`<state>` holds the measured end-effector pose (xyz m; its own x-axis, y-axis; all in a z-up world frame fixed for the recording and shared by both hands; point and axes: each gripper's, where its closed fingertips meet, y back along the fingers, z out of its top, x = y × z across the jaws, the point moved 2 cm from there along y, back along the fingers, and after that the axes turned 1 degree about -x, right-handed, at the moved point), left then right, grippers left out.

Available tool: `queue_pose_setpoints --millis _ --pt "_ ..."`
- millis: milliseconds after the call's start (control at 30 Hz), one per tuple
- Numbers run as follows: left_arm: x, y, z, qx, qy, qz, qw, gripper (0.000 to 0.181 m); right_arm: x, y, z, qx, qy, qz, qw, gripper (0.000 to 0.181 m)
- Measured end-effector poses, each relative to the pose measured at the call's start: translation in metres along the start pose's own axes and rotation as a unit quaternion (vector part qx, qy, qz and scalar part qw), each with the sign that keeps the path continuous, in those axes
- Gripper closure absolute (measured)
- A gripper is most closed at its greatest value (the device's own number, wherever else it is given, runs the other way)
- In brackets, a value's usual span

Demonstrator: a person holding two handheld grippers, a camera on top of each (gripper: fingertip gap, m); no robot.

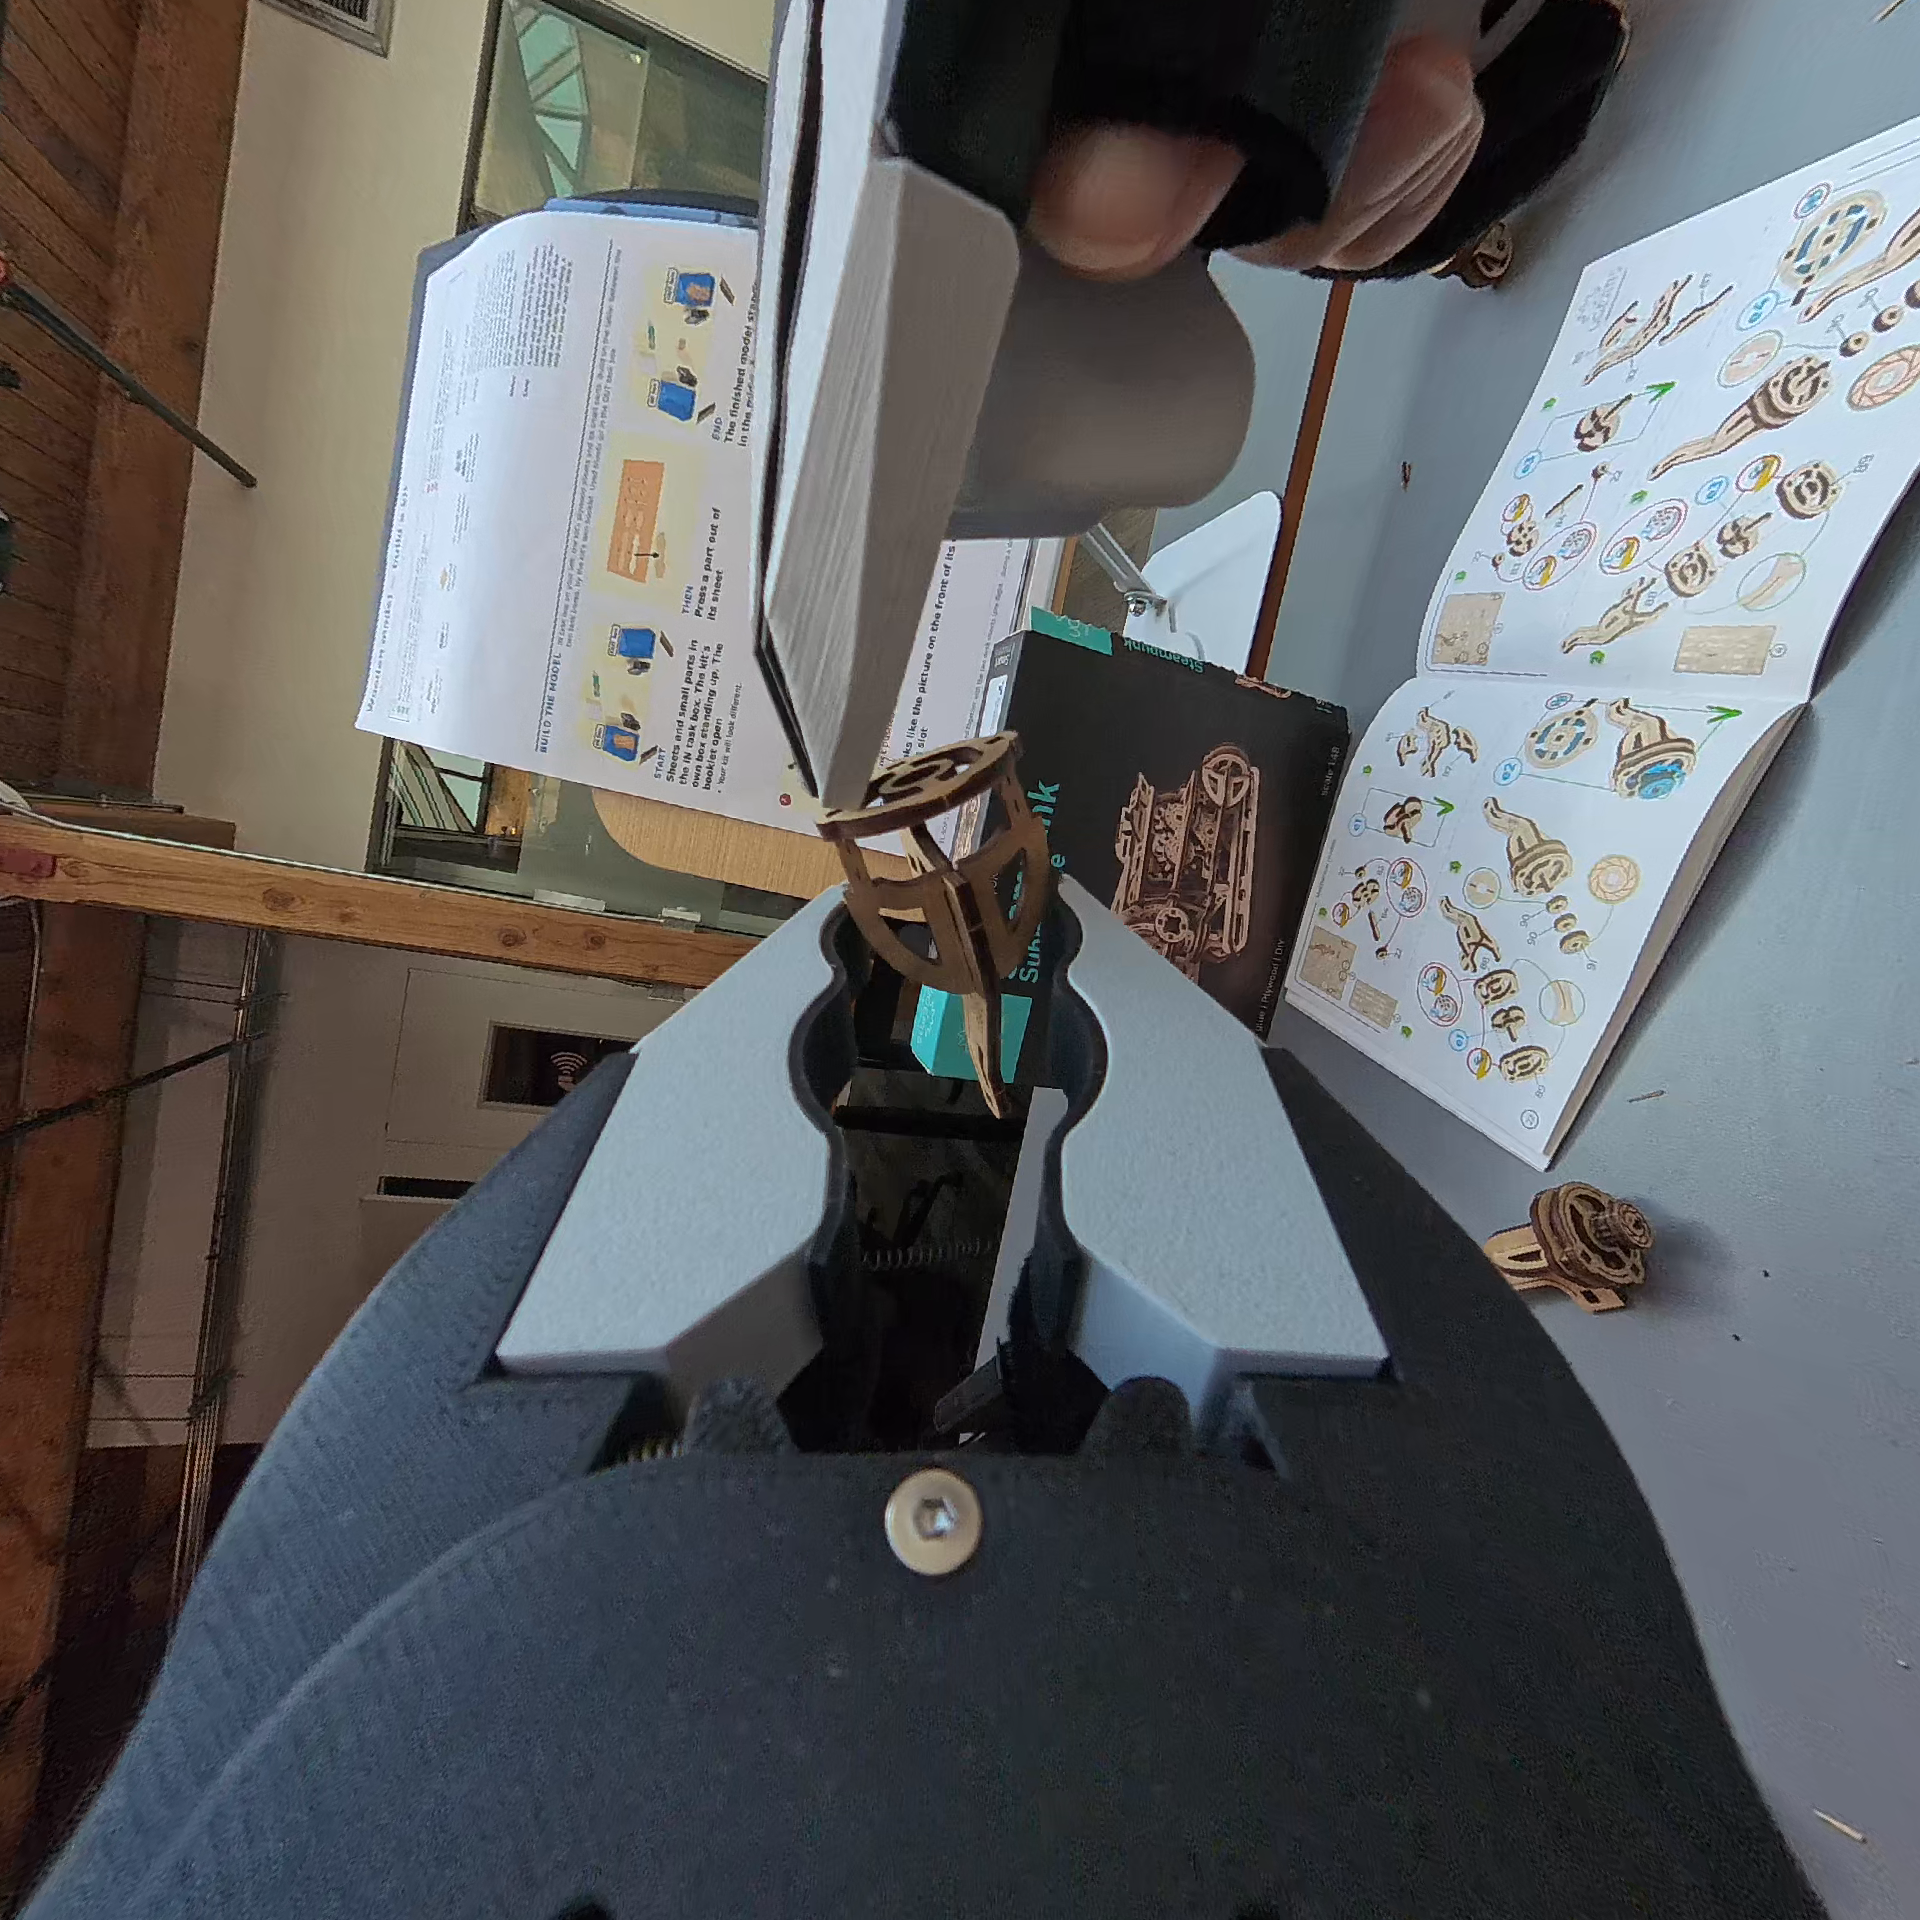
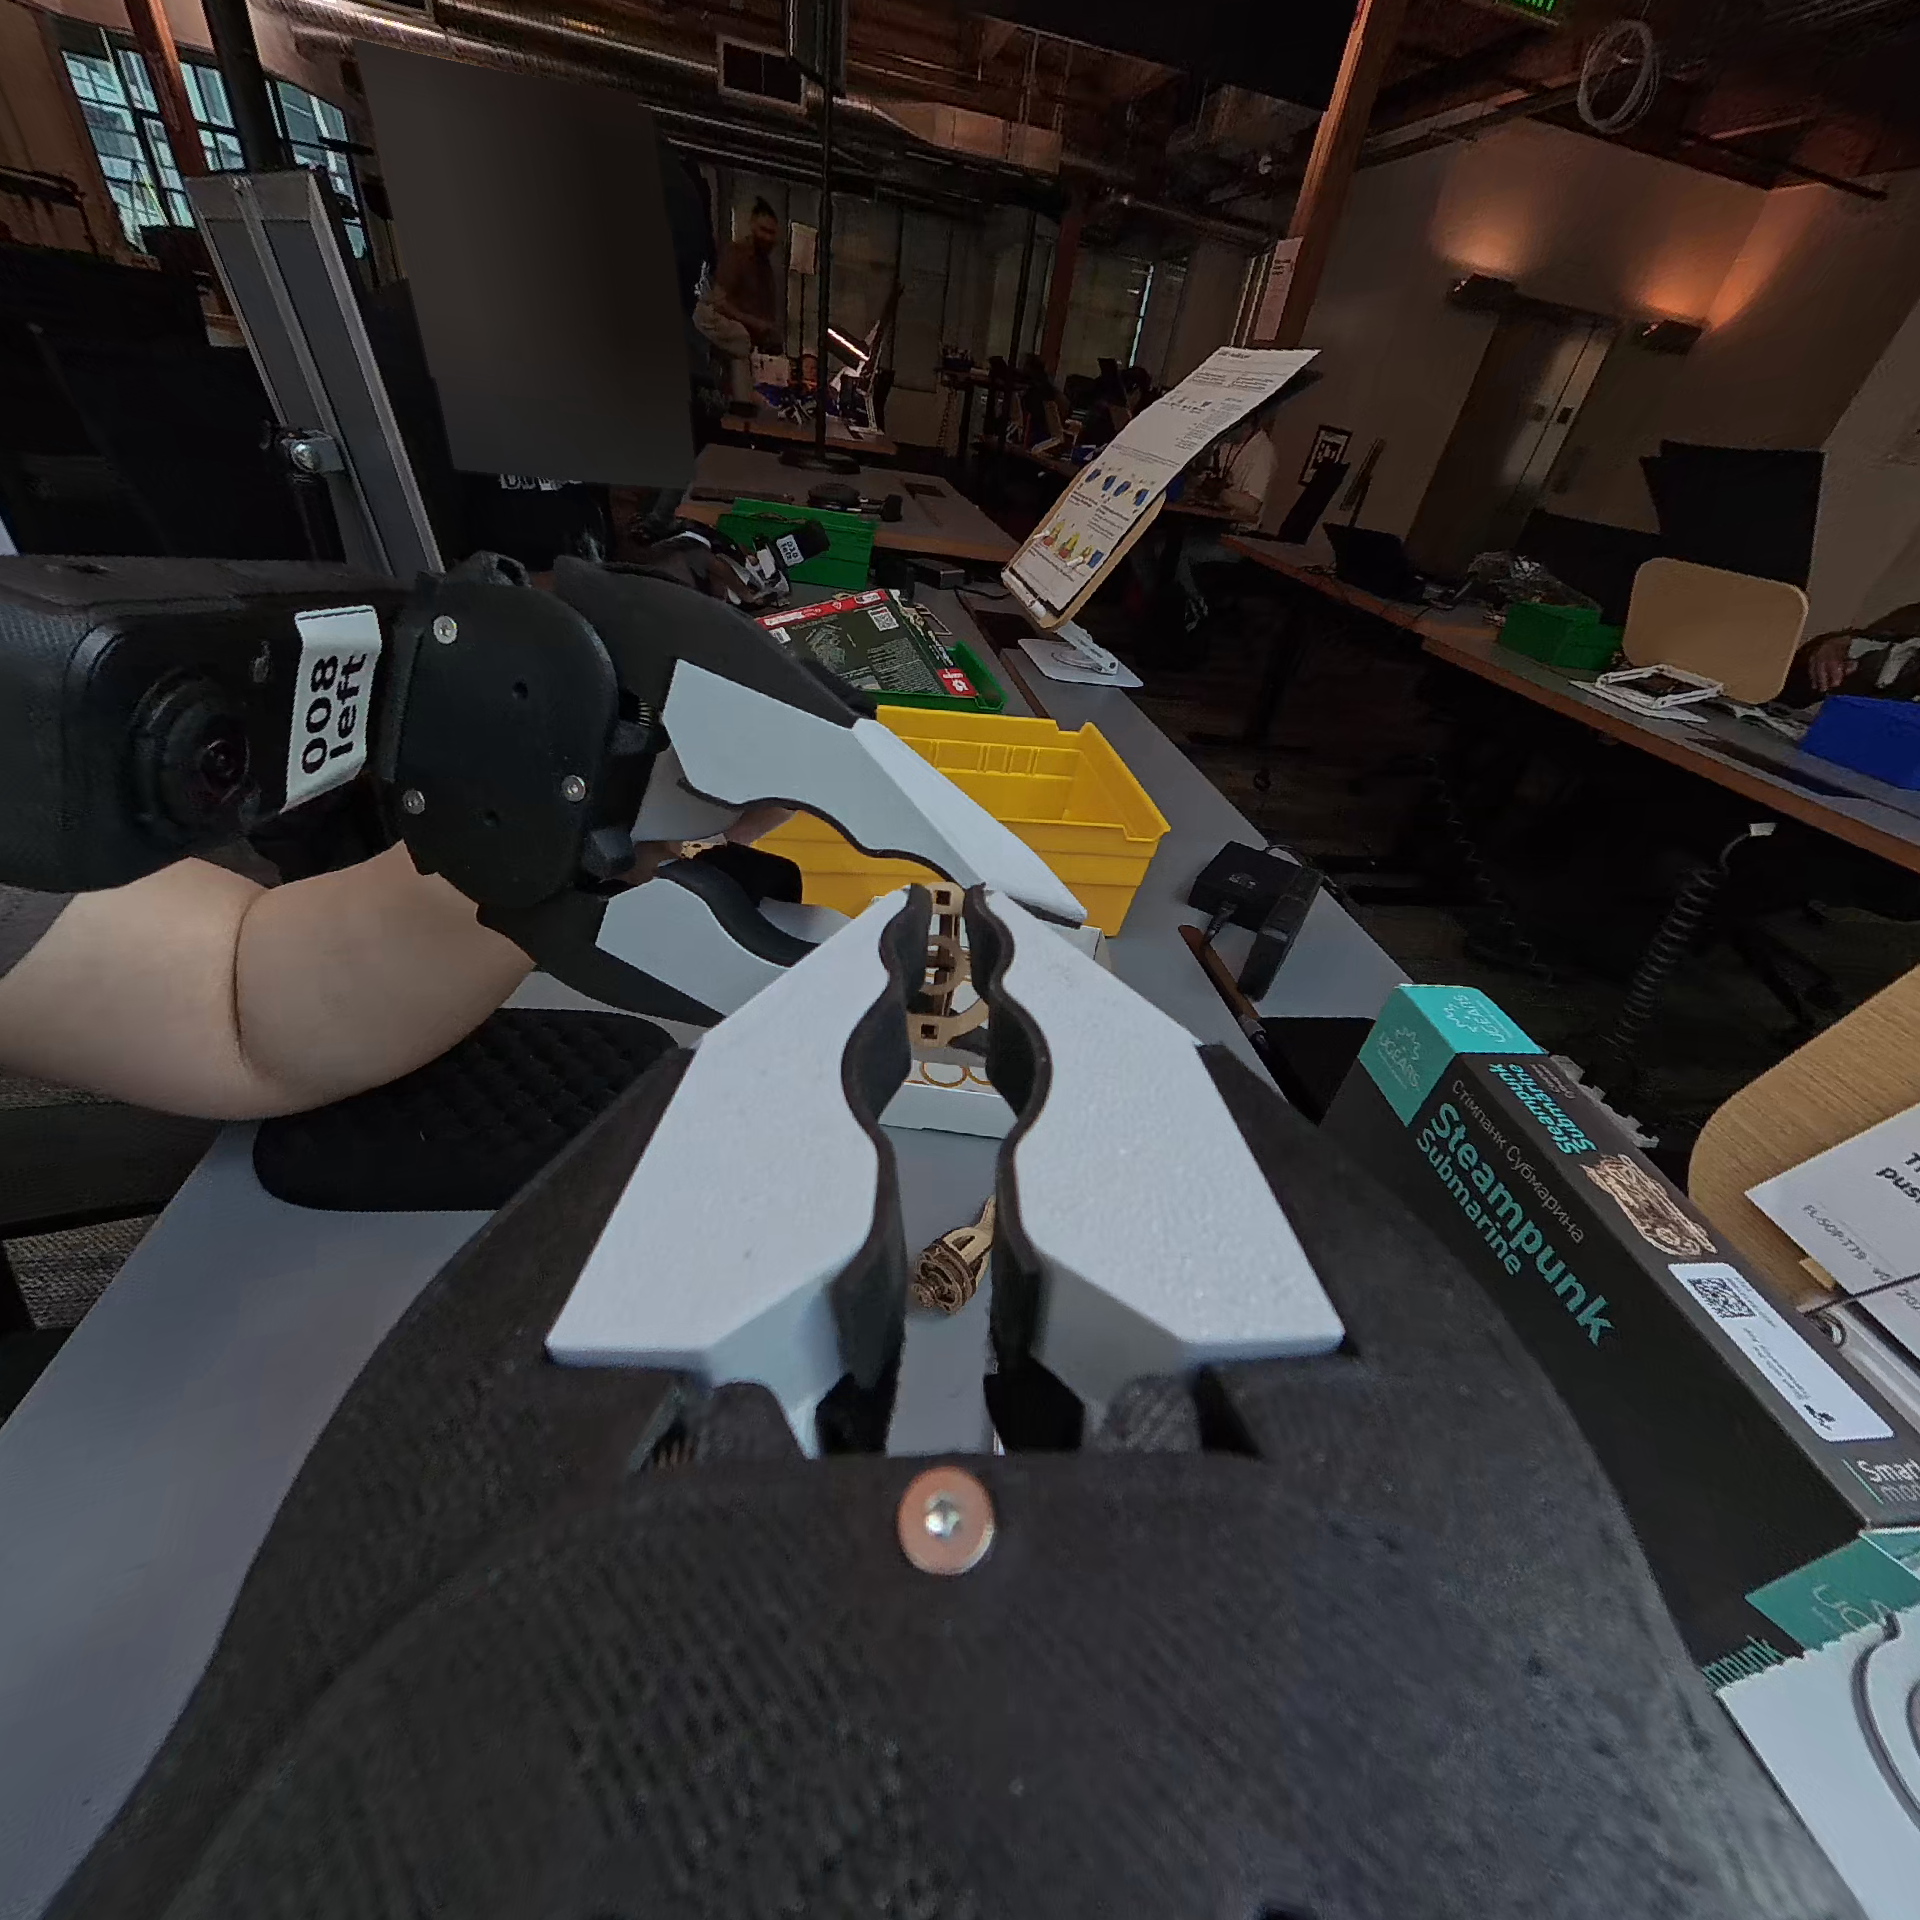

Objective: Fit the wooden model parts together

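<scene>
At the centre of the left wrist view, a small wooden subassembly (image 1: 940,883) is held between the tips of the left gripper (image 1: 951,914), whose jaws are clenched on its curved ribs; its long axis runs from a tapering tail set down in the gap between the fingers up to a slotted ring-shaped disc at the top. Pressed against that disc from the upper middle of the frame is the right gripper (image 1: 831,774), seen edge-on, its jaws drawn together with only a thin dark seam between them. In the right wrist view the same wooden piece (image 2: 940,977) sits just below mid-frame between the right gripper's (image 2: 948,909) fingertips, which are closed around its upper end, while the left gripper (image 2: 1049,909) reaches in from the left side of the frame and meets it at the same spot. Both tools are thus judged to be gripping one piece from crossing directions, and the coming push is likely to be made along the piece's long axis, from disc toward tail. Lower right in the left wrist view, a second wooden assembly (image 1: 1574,1247) lies on the grey table (image 1: 1766,1507), below the open instruction booklet (image 1: 1621,665); the kit box (image 1: 1184,831) stands behind the grippers.
</scene>
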<state>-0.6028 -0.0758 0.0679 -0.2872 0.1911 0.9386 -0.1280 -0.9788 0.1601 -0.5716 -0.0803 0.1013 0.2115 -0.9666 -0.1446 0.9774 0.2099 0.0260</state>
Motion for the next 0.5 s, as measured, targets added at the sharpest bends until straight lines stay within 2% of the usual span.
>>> queue_pose_setpoints --millis 500 --pt "-0.0045 -0.0015 0.0011 -0.002 0.015 -0.020 1.000 0.150 0.0003 -0.0001 -0.0022 0.003 -0.004 0.005 1.000 0.176"
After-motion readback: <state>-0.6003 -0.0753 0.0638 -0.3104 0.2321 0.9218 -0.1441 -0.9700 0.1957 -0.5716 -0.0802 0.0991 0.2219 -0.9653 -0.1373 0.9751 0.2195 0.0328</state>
